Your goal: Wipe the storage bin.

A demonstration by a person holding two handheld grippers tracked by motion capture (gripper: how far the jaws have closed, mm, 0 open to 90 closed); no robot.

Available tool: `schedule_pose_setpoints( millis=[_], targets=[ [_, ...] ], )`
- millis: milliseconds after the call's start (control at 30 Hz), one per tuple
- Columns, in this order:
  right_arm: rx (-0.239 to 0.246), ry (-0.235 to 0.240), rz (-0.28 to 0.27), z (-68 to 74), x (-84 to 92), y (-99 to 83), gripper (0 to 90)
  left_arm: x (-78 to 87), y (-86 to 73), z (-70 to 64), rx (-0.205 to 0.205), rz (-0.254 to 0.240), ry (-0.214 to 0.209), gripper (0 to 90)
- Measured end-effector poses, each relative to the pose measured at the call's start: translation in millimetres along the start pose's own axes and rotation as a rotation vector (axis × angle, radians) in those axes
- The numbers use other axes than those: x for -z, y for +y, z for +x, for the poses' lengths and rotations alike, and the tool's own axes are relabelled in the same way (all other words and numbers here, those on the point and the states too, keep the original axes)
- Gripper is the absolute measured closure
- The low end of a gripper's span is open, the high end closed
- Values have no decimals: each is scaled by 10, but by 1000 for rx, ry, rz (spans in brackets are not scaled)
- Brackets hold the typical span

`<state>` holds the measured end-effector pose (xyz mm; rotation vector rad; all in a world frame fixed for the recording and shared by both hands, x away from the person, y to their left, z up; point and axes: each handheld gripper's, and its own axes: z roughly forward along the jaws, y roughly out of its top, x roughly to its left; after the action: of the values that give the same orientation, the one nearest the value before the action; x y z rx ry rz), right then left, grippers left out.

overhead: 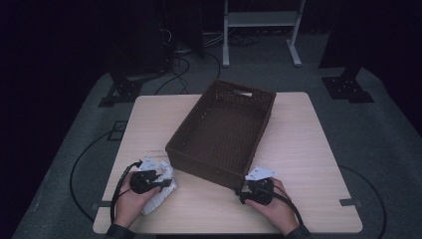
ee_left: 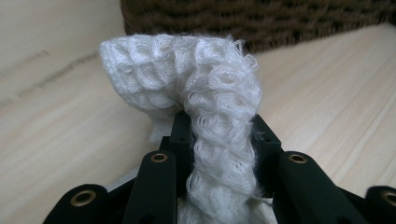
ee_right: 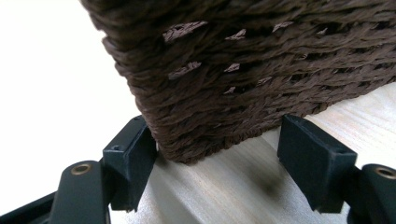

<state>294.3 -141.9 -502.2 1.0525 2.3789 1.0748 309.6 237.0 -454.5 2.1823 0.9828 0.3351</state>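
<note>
From my remote station I note the left hand-held gripper (ee_left: 219, 140) clamped tight on a fold of the white knitted cloth (ee_left: 205, 102), which bunches up above the pads and lies on the counter (overhead: 298, 149) just beside the near left corner of the brown woven basket (overhead: 221, 129). The right hand-held gripper (ee_right: 217, 154) stands wide, its jaws straddling the basket's near right corner, left pad touching the weave, right pad apart. Both hands rest low at the counter's near edge.
</note>
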Motion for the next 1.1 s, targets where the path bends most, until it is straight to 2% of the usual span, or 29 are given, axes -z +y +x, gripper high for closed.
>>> schedule_pose_setpoints(
  millis=[133, 233, 367, 600, 700, 767, 900, 1100],
  targets=[
    [2, 0, -1, -1, -1, 0, 275, 124, 77, -18, 9, -100, 4, 682],
    [-3, 1, 2, 2, 1, 0, 276, 199, 150, -25, 9, -155, 12, 681],
    [-2, 1, 1, 2, 0, 0, 275, 256, 249, -15, 6, -187, 7, 679],
    [1, 0, 0, 0, 0, 0, 275, 373, 482, -22, -12, -235, 5, 678],
    [1, 0, 0, 0, -1, 0, 275, 371, 554, -27, -15, -244, 4, 678],
    [1, 1, 0, 0, -1, 0, 274, 340, 545, -28, -12, -269, -4, 679],
    [2, 1, 0, -1, -1, 0, 272, 255, 501, -10, -17, -257, -20, 681],
    [2, 1, 0, 0, -1, 0, 271, 222, 462, 11, -18, -250, -33, 683]
  ],
)
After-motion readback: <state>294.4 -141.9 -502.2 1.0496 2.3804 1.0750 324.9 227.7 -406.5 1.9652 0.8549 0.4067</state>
